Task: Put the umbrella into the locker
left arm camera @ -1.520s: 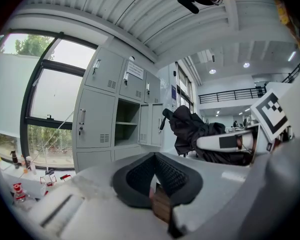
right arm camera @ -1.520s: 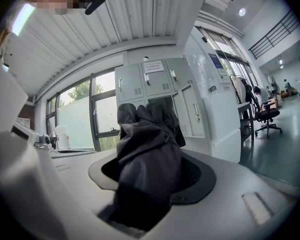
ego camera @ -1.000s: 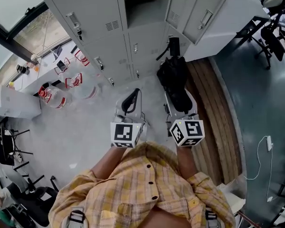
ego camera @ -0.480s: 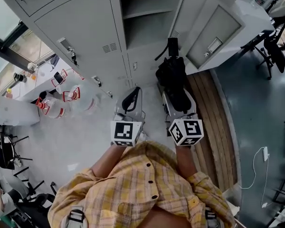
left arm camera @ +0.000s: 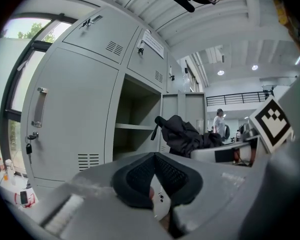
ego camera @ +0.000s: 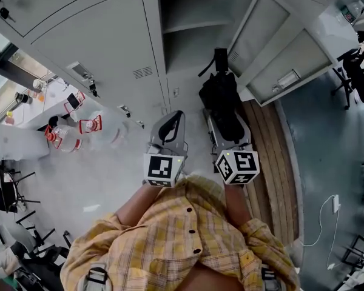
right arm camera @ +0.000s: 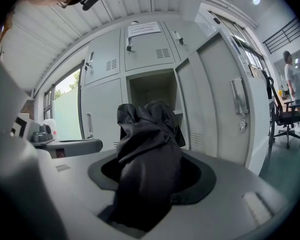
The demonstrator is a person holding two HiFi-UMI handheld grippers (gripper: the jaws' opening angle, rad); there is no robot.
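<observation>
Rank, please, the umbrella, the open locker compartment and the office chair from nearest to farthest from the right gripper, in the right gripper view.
1. The umbrella: clamped in the right gripper's jaws.
2. The open locker compartment: straight ahead, beyond the umbrella.
3. The office chair: far right, past the open door.

The umbrella (ego camera: 221, 96) lies in the right gripper's (ego camera: 224, 123) jaws, its end just before the open locker (ego camera: 194, 47), below the shelf (ego camera: 197, 24). The left gripper (ego camera: 175, 114) is beside it, on its left. Bottles (ego camera: 70, 135) stand on the floor (ego camera: 109, 180), further left.
</observation>
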